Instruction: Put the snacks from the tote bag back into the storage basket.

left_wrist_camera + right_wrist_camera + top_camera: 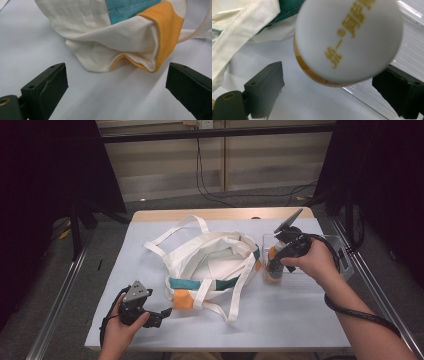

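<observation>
Right claw point(274, 266), jaws open, straddles the white-capped bottle point(273, 270) beside the tote bag point(210, 265); left claw point(162, 312) open near the bag's orange corner.

The one readable marking is on the white cap of the bottle point(348, 41), seen close up in the right gripper view: gold Chinese characters printed in a slanted line across the cap's top. "统一" can be made out at the lower end, after a small gold dot; the characters further up run off the frame and cannot be told.
</observation>
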The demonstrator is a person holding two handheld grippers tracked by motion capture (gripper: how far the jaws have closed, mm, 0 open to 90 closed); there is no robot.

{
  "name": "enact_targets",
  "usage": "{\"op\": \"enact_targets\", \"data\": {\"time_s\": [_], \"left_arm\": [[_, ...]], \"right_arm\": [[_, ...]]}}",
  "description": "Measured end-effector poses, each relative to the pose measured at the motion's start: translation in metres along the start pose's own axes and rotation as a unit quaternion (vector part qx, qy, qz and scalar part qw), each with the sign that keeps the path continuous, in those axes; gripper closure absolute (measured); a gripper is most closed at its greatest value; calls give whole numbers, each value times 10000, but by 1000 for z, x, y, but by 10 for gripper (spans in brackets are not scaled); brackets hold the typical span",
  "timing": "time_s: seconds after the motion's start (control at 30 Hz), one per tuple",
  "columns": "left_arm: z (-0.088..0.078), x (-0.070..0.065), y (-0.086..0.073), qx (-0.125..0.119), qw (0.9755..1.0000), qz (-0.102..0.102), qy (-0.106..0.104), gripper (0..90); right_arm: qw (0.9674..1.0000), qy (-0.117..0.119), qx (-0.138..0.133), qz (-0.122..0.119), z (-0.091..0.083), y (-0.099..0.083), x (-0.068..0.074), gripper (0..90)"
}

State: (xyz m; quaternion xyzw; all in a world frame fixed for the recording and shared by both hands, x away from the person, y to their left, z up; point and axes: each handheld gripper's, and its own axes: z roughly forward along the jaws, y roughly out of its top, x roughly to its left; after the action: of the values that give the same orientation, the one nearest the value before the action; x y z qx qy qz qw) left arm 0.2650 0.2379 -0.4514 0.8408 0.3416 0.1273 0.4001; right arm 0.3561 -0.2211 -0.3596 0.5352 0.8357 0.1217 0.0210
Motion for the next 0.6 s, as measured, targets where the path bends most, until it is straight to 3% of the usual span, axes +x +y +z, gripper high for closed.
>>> {"op": "enact_targets", "data": {"time_s": [0.1,0.6], "left_arm": [[0,0,0,36,10000,82,15,37],[1,-1,0,31,10000,52,5,37]], "right_arm": [[10000,43,-12,5,1,-2,0,102],[9999,106,-38,-67,-1,-13,4,98]]}}
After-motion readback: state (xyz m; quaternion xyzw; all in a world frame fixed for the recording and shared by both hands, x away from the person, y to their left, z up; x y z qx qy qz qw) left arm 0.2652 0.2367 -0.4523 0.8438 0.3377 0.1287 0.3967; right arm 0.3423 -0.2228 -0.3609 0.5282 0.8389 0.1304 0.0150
